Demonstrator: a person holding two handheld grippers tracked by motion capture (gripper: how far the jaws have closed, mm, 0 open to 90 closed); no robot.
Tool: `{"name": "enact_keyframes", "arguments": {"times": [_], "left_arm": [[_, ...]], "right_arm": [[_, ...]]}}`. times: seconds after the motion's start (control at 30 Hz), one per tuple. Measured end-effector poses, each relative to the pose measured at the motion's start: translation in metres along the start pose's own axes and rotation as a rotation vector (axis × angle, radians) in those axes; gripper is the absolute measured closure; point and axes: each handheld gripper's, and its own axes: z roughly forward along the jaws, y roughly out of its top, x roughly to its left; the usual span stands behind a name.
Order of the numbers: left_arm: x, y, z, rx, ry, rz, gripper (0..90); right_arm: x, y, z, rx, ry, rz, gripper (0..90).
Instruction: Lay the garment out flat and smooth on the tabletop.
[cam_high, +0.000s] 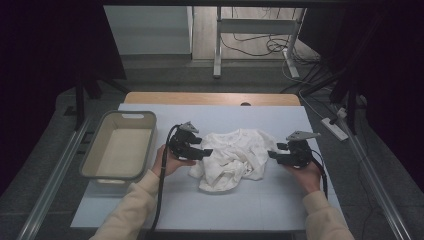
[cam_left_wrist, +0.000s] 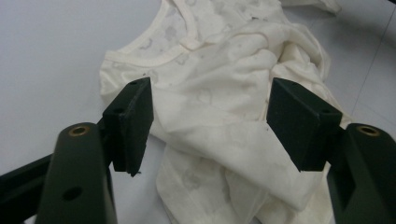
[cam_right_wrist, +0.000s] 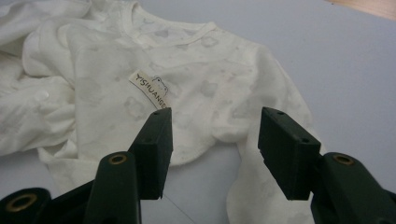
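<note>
1. A crumpled white baby garment lies near the middle of the pale blue table, between the two hand-held grippers. It is bunched and folded over itself, not spread flat.
2. The left gripper is held in the person's left hand at the garment's left edge, pointing toward it. In the left gripper view its jaws stand well apart, nothing pinched; the cloth lies beyond and below the gap. The pads are not pressing on fabric.
3. The right gripper is held in the right hand at the garment's right edge, pointing inward toward the cloth. In the right gripper view the jaws are parted with nothing clamped; bare table and the hem of the garment show through the gap.
4. The right gripper view shows a sewn label with printed letters, lying just beyond the tip of that view's left-hand jaw. A faint cloud-like print covers the fabric, and a ribbed neckline runs along the top.
5. A grey plastic tub stands on the left part of the table, well apart from the garment and just beyond the left hand.
6. A black cable trails from the left gripper down along the cream sleeve.
</note>
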Motion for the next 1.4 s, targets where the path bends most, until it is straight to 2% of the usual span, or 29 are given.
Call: {"name": "enact_keyframes", "arguments": {"times": [0.23, 0.43, 0.63, 0.77, 0.97, 1.13, 1.23, 1.3, 1.4], "left_arm": [[-0.007, -0.006, 0.0, 0.018, 0.001, 0.019, 31.7], [-0.024, -0.003, 0.004, 0.028, -0.023, 0.072, 31.8], [-0.036, -0.003, 0.01, 0.044, -0.045, 0.1, 32.0], [-0.045, -0.005, 0.017, 0.08, -0.042, 0.147, 32.1], [-0.054, -0.007, 0.027, 0.119, -0.038, 0.191, 31.8], [-0.055, -0.009, 0.034, 0.141, -0.038, 0.2, 32.1], [-0.054, -0.013, 0.039, 0.15, -0.025, 0.192, 38.0], [-0.051, -0.014, 0.039, 0.153, -0.022, 0.196, 48.4], [-0.046, -0.015, 0.035, 0.117, -0.026, 0.184, 64.9]], "right_arm": [[0.001, -0.002, 0.003, 0.017, -0.004, -0.004, 44.5], [-0.001, -0.003, 0.004, 0.026, -0.006, -0.001, 44.0], [-0.002, -0.004, 0.005, 0.029, -0.011, 0.008, 43.3], [-0.003, -0.005, 0.005, 0.031, -0.01, 0.007, 43.0], [-0.006, -0.008, 0.006, 0.05, -0.013, 0.018, 41.8], [-0.007, -0.008, 0.006, 0.062, -0.039, 0.028, 41.8], [-0.008, -0.008, 0.005, 0.06, -0.043, 0.039, 41.8], [-0.009, -0.008, 0.005, 0.062, -0.043, 0.042, 41.8], [-0.008, -0.008, 0.006, 0.066, -0.051, 0.039, 41.8]]}}
